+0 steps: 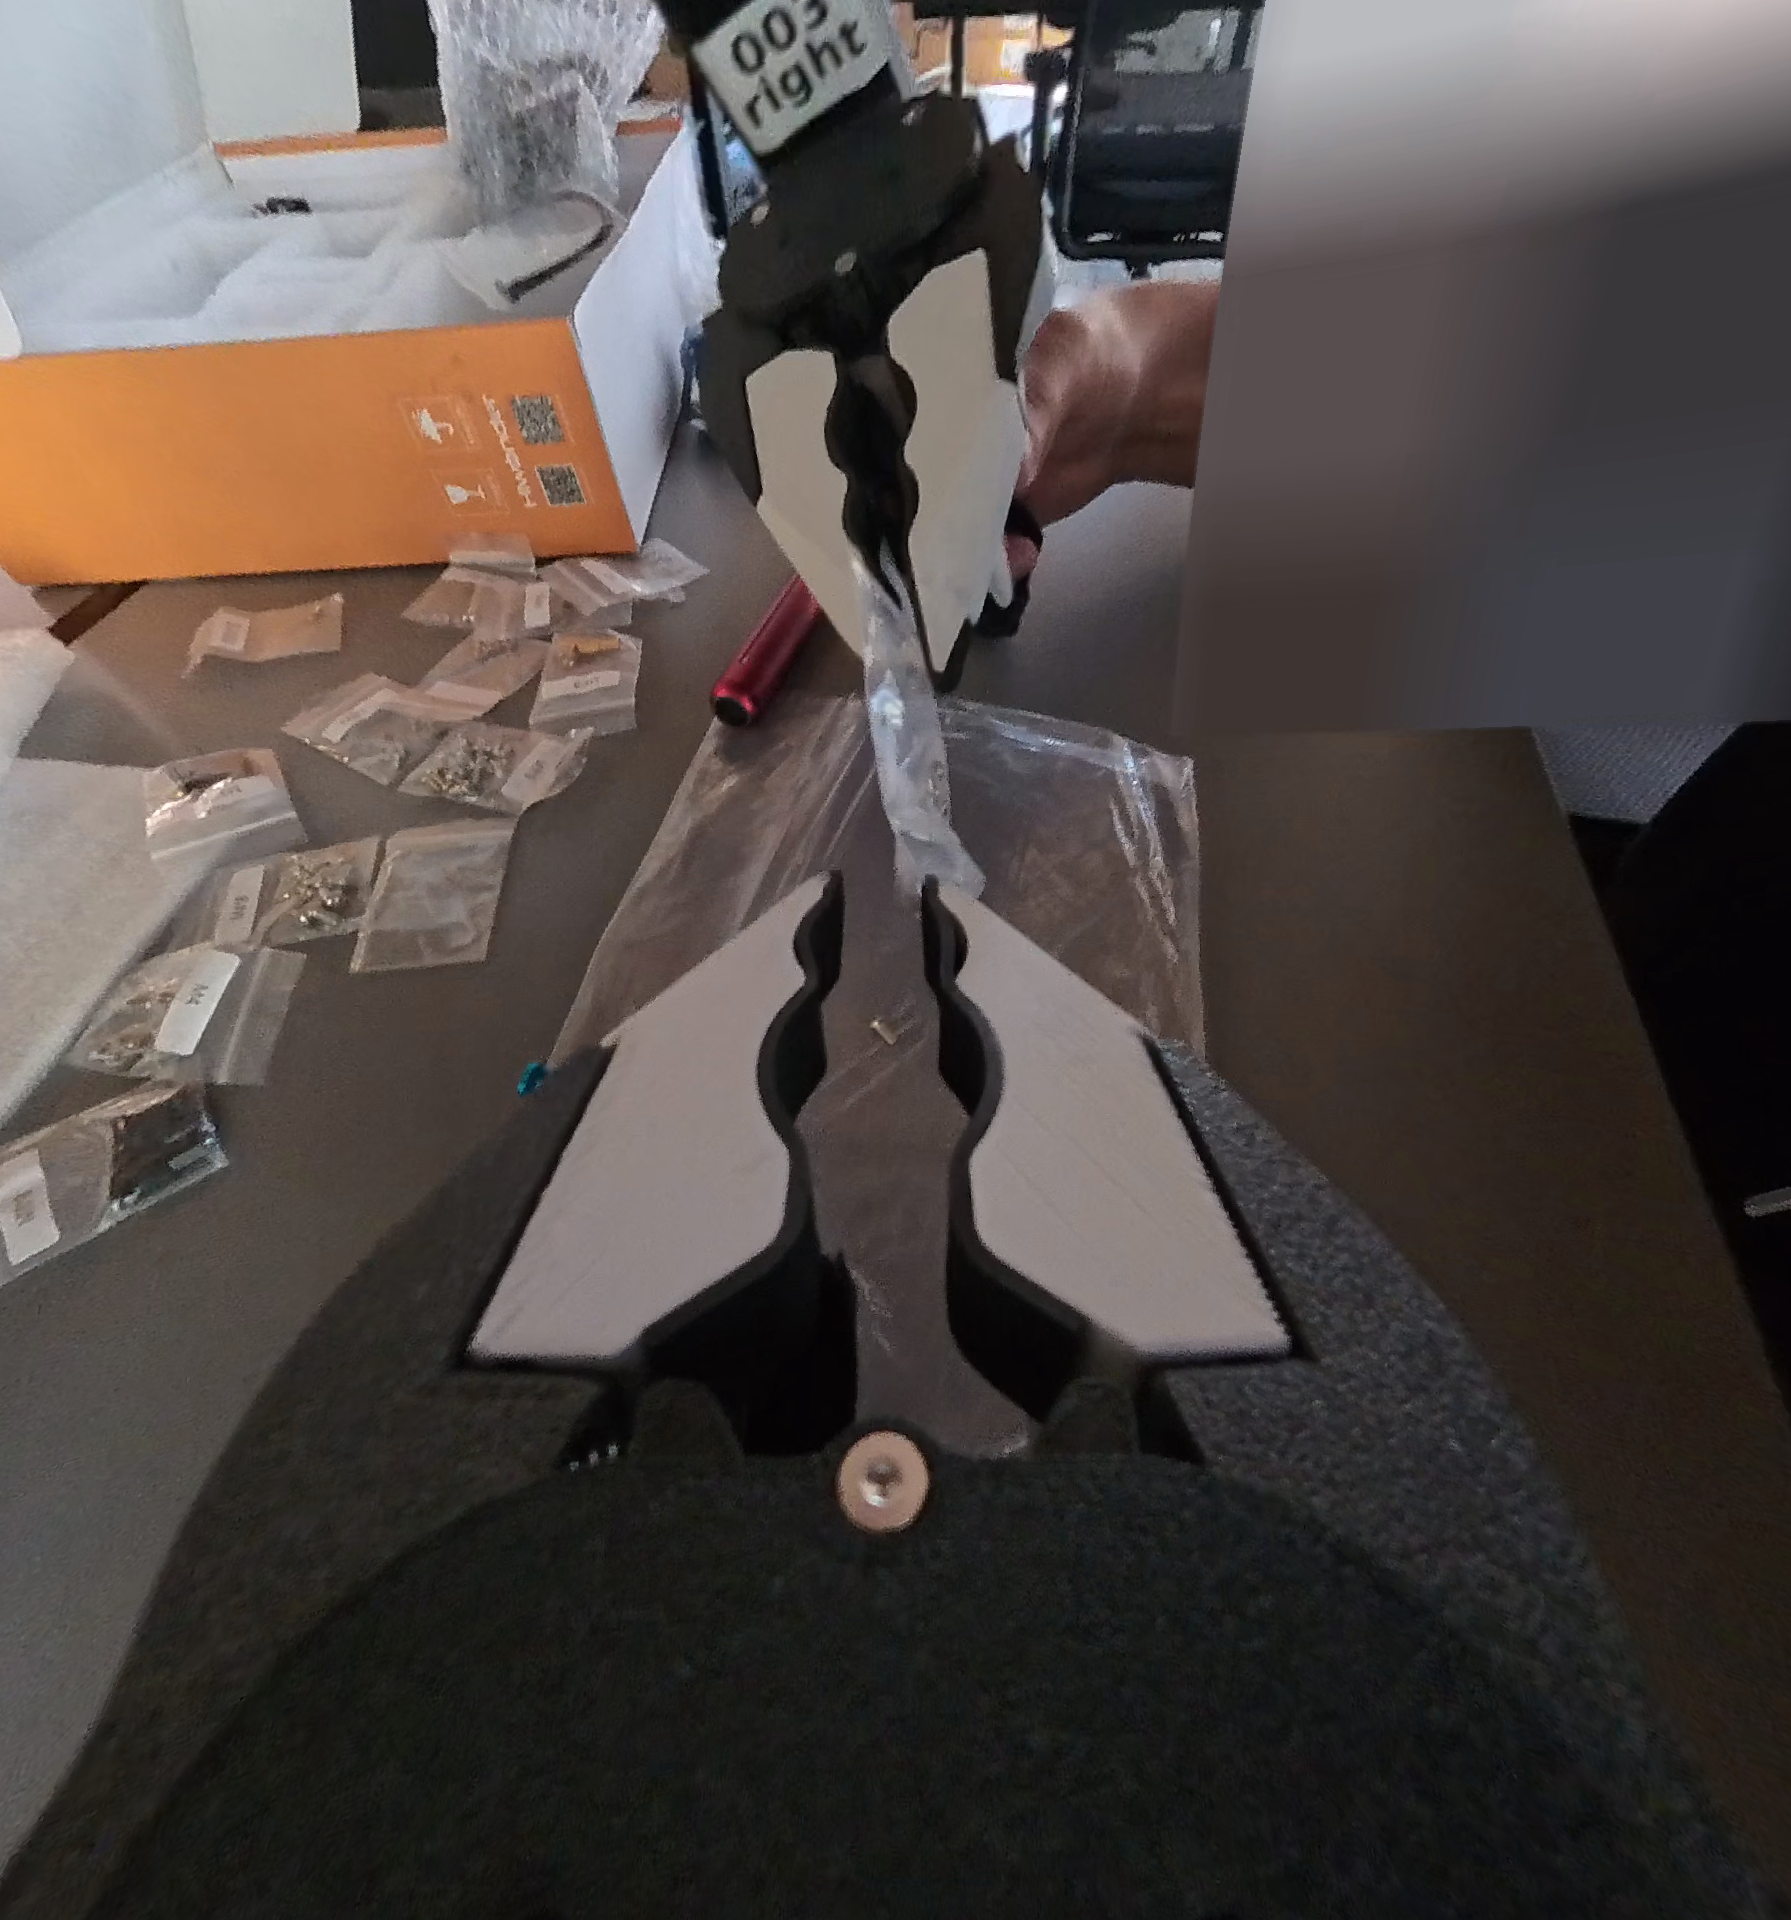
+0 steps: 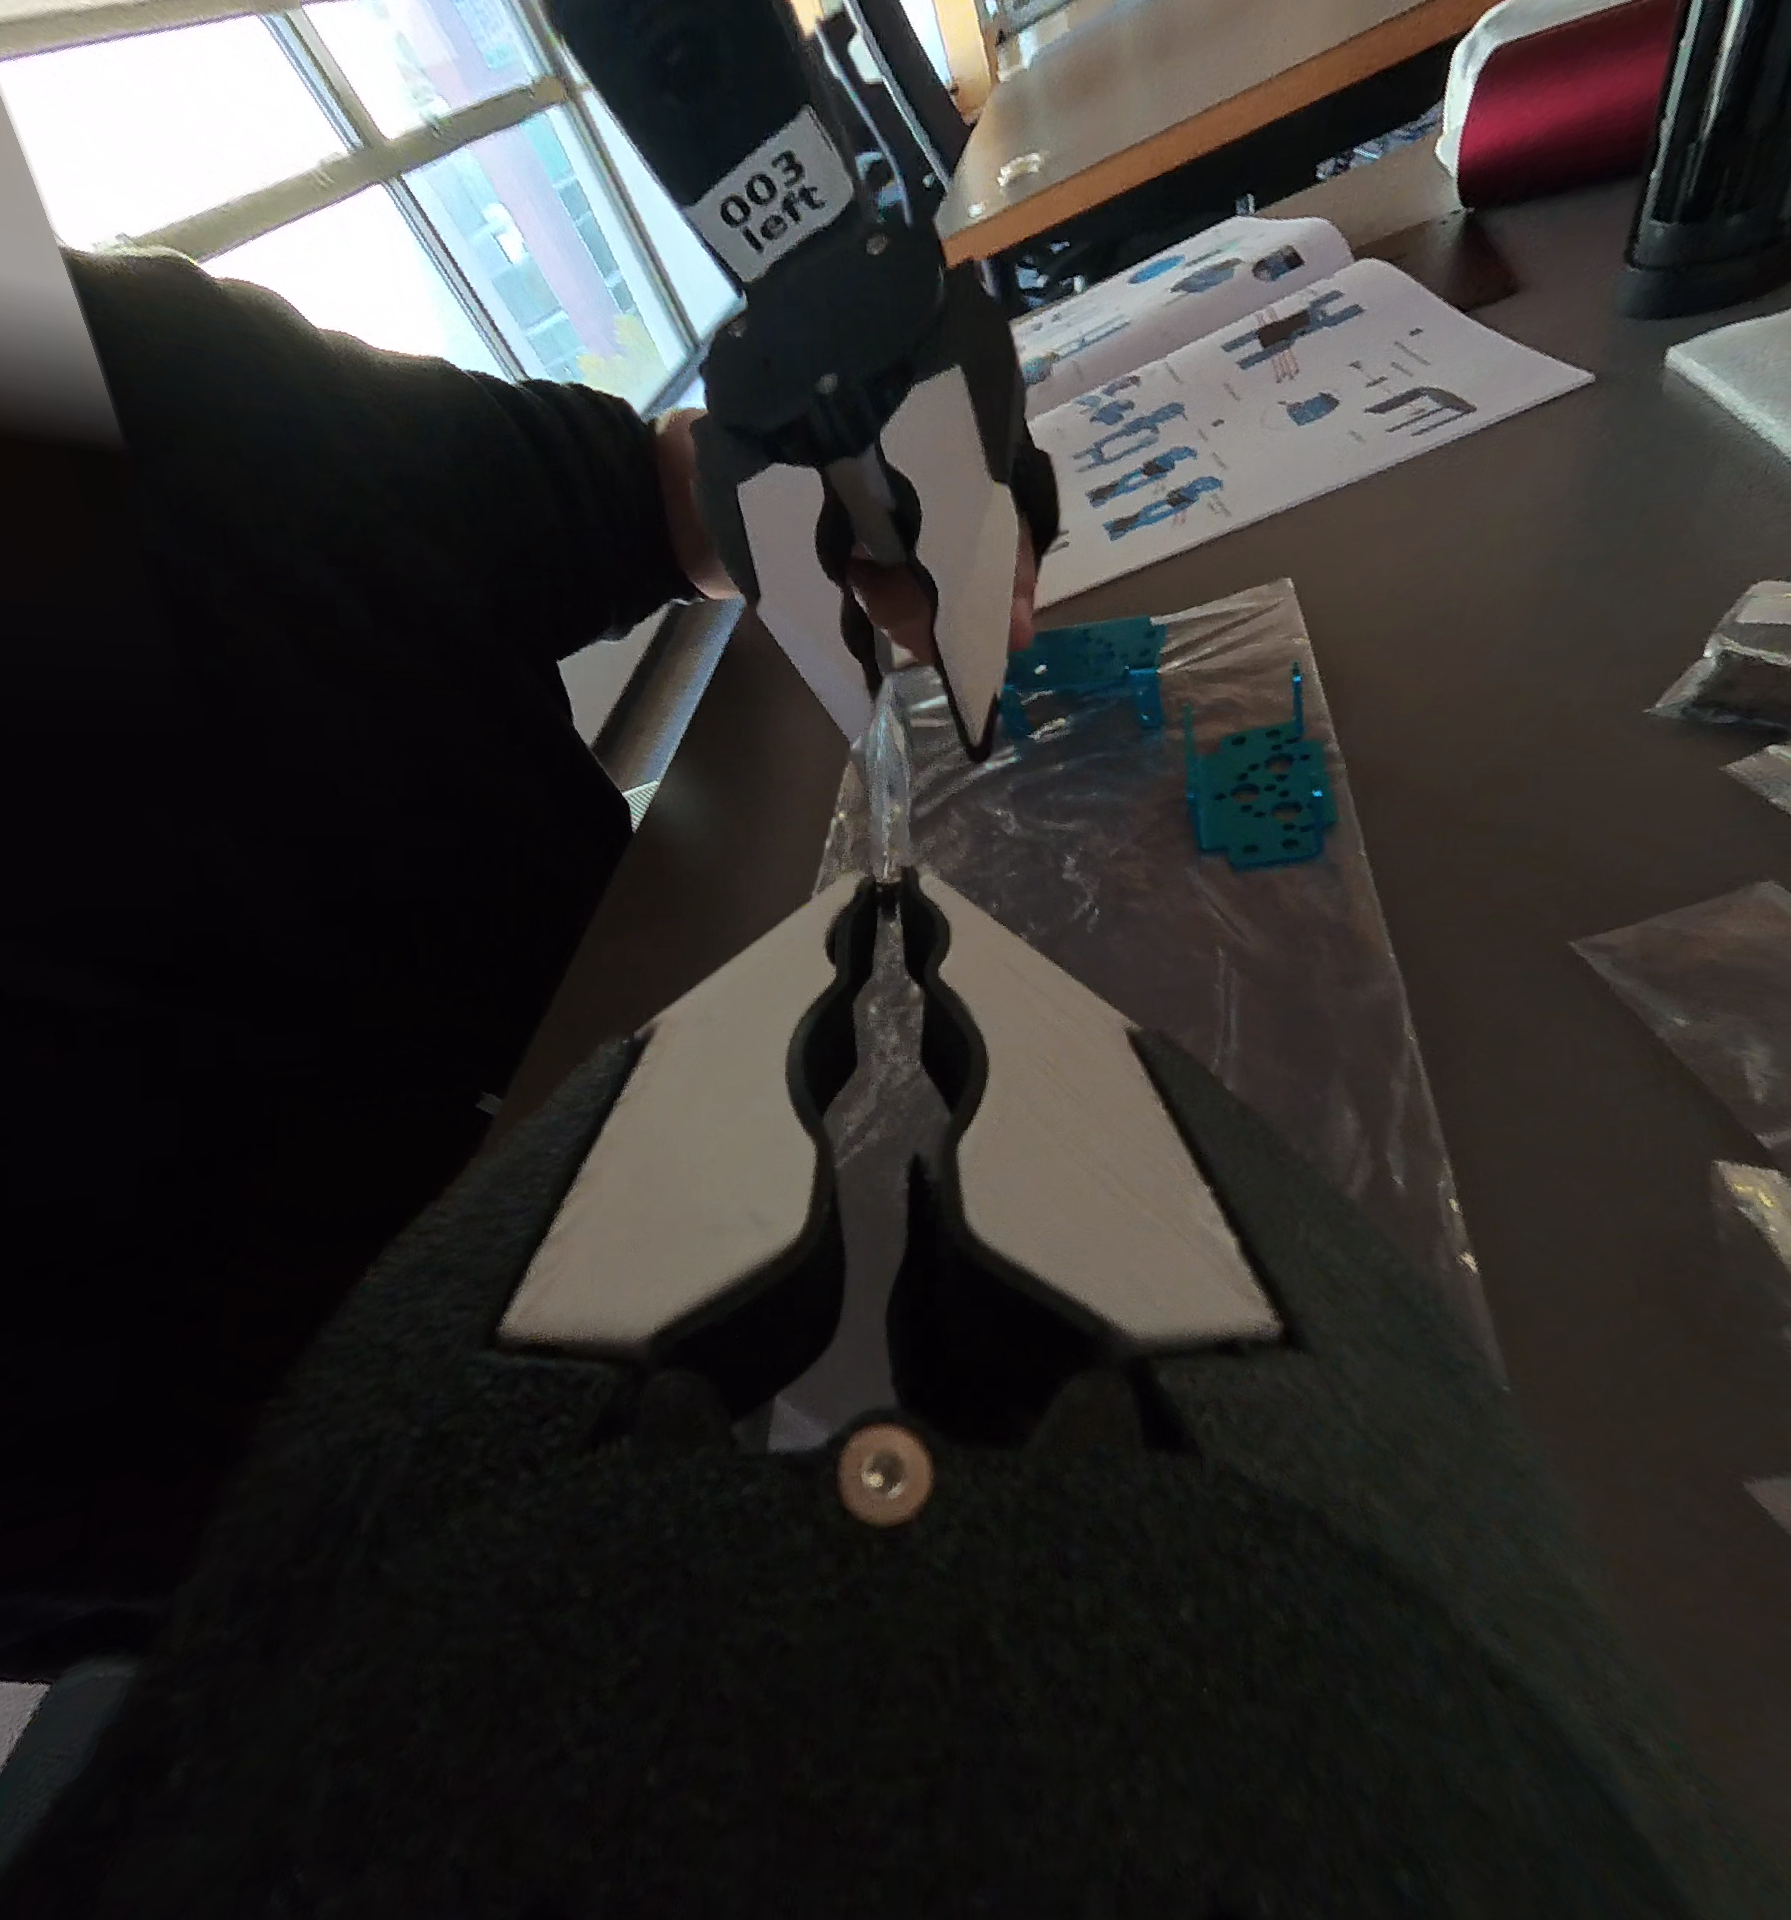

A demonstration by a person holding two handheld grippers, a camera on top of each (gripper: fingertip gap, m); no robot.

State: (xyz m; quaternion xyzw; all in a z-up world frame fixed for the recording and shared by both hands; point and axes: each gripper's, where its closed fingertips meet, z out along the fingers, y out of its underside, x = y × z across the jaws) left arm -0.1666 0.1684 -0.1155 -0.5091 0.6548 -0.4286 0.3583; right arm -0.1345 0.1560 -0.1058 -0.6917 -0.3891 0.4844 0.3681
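The right tongs [image 2: 886, 883] are pressed together on one end of a small clear bag [image 1: 912, 769]. The bag hangs in the air between the two tools and has a few silvery bits of hardware inside. Its other end reaches the tip of the left tongs [image 1: 880, 883], which are spread with a plain gap between the fingers. That end seems to rest against the tip of one finger, though the wrist view is too blurred to be sure.

Below both tongs a large clear plastic bag [image 1: 1078, 831] lies flat on the dark bench [image 1: 1390, 1039]. A single small screw [image 1: 883, 1029] sits on it, seen in the gap of the left tongs. Two blue perforated metal brackets [image 2: 1270, 790] also lie on it, just beyond and to the right of the right tongs.

Left of the left tongs many small zip bags [image 1: 455, 758] of screws and nuts are scattered about. Farther off stands an open orange box [image 1: 278, 447] lined with white foam, with a bubble-wrapped item [image 1: 527, 114] in it. A red cylinder [image 1: 766, 655] lies near the right tongs. Beyond the left tongs, in the right wrist view, an open booklet [image 2: 1286, 384] lies flat.
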